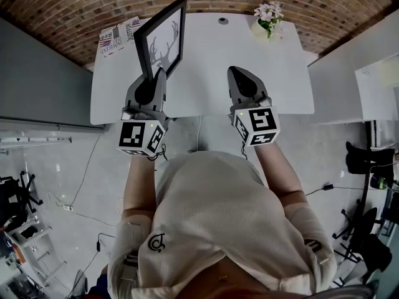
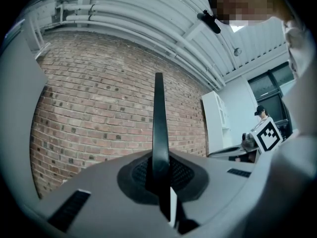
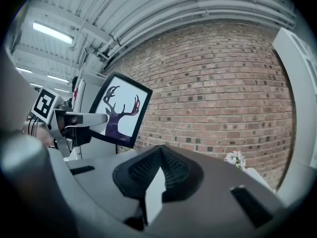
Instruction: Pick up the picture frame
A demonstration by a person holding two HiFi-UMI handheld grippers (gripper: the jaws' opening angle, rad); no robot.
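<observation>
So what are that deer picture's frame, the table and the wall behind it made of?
The picture frame has thin, smooth black edging: plastic or painted wood, I can't tell which. The table has a smooth white top with rounded corners, probably laminate. The wall is bare reddish brick, with its mortar lines plainly visible.

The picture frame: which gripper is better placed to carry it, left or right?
Left. The left gripper is shut on the picture frame at its edge; the right gripper is shut, empty and apart from it.
</observation>
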